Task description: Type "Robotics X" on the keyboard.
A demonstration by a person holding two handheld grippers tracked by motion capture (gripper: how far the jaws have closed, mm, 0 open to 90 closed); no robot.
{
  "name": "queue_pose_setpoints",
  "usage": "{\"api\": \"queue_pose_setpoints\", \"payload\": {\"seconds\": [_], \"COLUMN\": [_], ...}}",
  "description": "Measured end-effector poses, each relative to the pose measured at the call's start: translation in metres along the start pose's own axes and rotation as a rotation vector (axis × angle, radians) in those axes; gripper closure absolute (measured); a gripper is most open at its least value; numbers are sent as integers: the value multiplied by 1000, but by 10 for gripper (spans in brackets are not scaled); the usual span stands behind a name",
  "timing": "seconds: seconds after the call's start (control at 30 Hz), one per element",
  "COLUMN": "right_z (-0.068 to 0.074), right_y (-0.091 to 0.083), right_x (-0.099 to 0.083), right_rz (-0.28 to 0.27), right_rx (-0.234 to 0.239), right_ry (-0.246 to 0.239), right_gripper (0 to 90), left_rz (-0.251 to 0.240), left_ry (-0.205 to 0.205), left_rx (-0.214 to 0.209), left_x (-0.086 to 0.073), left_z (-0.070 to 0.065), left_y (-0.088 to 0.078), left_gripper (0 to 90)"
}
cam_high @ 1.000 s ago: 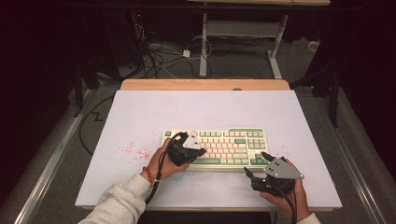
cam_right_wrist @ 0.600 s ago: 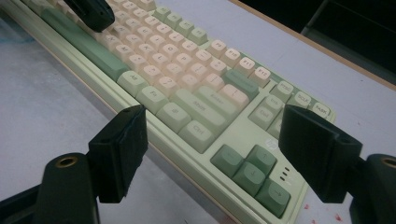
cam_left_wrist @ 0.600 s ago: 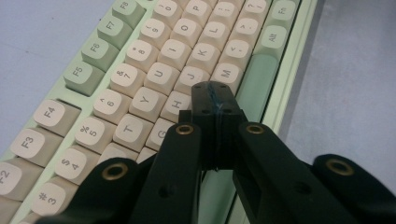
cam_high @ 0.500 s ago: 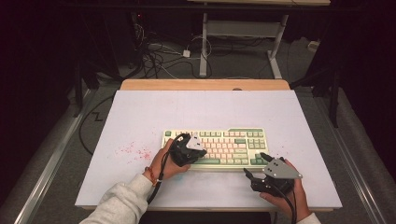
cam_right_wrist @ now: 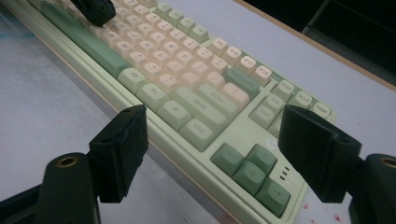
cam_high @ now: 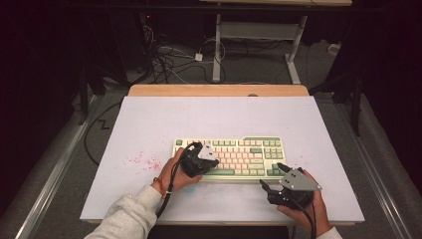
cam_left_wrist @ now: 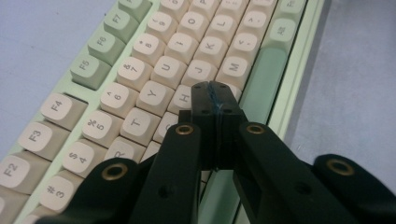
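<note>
A pale green keyboard (cam_high: pixel 249 149) with cream and green keys lies on the white table, right of centre. My left gripper (cam_high: pixel 206 164) hangs over its left half, jaws shut with nothing between them. In the left gripper view its tips (cam_left_wrist: pixel 215 100) sit just above the H key on the keyboard (cam_left_wrist: pixel 140 60). My right gripper (cam_high: pixel 271 175) is off the keyboard's near right corner, close to the table's front edge, and stands wide open and empty. In the right gripper view (cam_right_wrist: pixel 212 144) the arrow keys of the keyboard (cam_right_wrist: pixel 187 70) lie beyond its jaws, with the left gripper (cam_right_wrist: pixel 95 9) at the top.
Red specks (cam_high: pixel 142 160) stain the white table surface left of the keyboard. A wooden strip (cam_high: pixel 219 90) runs along the table's far edge. Behind it are floor cables (cam_high: pixel 169 59) and a metal table frame (cam_high: pixel 217 45).
Almost nothing: both hands hold their places, and the right gripper has eased very slightly toward the near edge.
</note>
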State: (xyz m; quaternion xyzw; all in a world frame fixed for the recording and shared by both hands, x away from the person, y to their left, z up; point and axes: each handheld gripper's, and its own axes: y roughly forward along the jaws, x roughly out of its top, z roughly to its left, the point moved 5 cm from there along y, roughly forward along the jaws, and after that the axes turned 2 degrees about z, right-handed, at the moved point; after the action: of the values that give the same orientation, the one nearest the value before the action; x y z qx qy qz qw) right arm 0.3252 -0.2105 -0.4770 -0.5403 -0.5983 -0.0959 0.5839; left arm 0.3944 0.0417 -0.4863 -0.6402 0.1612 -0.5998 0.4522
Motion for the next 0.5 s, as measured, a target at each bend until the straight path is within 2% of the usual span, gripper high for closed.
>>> {"api": "queue_pose_setpoints", "payload": {"seconds": [0.1,0.2,0.37,0.5], "right_z": [-1,-1,-2,-2], "right_y": [0,0,-1,-1], "right_x": [0,0,0,0], "right_rz": [-2,-4,-3,-5], "right_rx": [1,1,0,1], "right_ry": [-3,-2,2,1], "right_gripper": [248,249,251,251], "left_rz": [-15,-12,-63,-94], "left_ry": [13,40,32,5], "left_rx": [17,63,82,117], "left_x": [1,0,-1,-4], "left_z": [1,3,7,11], "left_y": [-7,-14,-28,-39], "left_gripper": [855,831,791,689]}}
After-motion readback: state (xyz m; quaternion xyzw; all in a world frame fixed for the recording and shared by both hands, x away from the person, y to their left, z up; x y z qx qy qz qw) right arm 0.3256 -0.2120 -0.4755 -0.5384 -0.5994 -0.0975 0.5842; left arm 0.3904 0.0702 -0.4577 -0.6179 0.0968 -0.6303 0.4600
